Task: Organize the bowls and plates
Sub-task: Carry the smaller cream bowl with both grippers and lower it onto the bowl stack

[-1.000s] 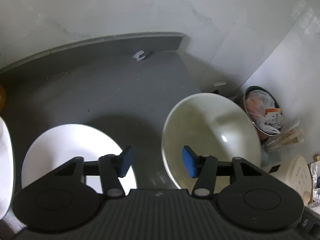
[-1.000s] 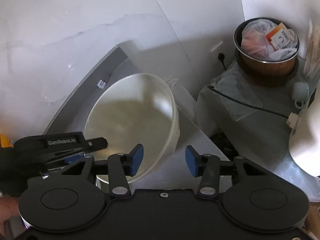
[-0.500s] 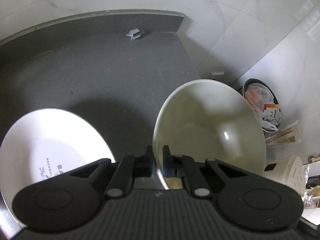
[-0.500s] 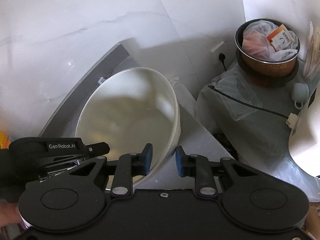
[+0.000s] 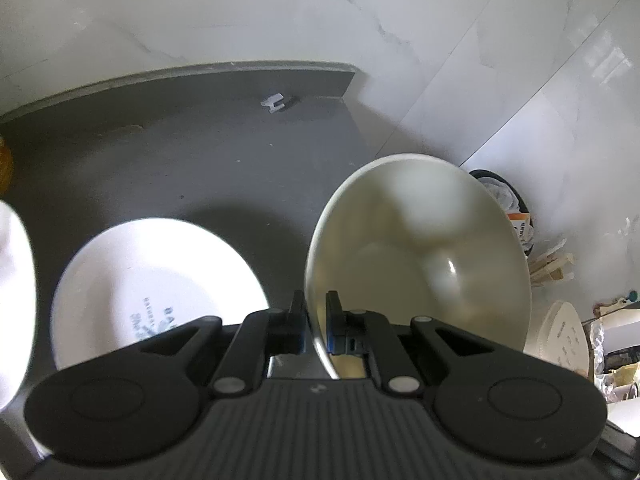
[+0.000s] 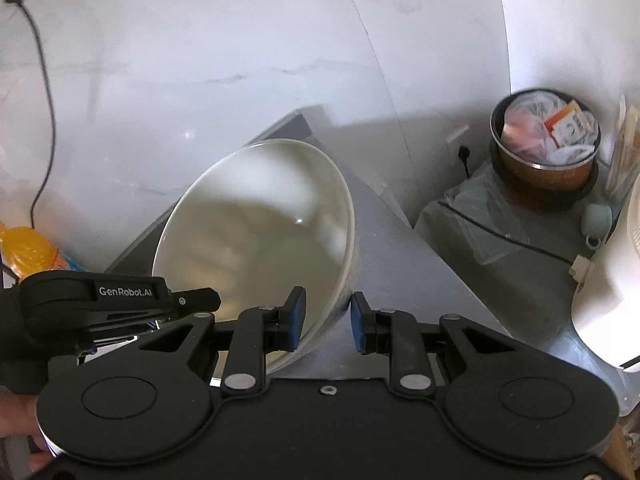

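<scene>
Cream-glazed bowl (image 5: 420, 256) is pinched at its rim by the left tongs (image 5: 316, 320) and held tilted above the grey surface (image 5: 180, 168), beside a white plate (image 5: 152, 288); the right tongs (image 6: 326, 318) are spread astride the rim, probably to steady it.

Plate (image 5: 152, 280) left of bowl (image 5: 420, 264) (on countertop (image 5: 180, 160))

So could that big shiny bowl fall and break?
It might. The left gripper pinches only the thin rim of the glossy cream ceramic bowl, which is tilted, so it could slip. The right gripper is open around the rim, not gripping. A drop could hit the white round plate.
</scene>
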Demonstrator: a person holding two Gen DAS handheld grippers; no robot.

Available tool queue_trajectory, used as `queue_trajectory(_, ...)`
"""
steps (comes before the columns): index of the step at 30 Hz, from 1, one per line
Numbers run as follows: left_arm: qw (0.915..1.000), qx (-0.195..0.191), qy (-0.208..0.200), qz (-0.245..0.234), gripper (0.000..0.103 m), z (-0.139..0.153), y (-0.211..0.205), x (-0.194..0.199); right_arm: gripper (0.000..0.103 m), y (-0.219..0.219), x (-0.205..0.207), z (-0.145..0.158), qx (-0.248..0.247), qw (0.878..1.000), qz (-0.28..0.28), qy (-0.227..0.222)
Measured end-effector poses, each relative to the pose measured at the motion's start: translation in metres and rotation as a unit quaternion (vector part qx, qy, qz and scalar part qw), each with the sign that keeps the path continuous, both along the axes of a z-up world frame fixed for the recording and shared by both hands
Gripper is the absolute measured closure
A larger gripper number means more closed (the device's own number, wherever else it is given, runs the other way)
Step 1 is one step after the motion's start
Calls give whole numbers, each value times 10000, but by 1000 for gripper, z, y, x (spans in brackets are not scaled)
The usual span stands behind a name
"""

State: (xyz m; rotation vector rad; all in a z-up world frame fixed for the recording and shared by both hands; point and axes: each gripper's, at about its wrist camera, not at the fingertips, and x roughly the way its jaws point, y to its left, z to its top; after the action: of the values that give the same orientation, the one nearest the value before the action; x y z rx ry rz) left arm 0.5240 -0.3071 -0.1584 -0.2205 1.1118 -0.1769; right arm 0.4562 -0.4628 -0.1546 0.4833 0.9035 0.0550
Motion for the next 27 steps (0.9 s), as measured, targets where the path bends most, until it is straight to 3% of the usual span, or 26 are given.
queue_trajectory(27,9989,-167,-424,-134,95,50,52,-76,79,48,-88,47,-28,9993,-162,-331)
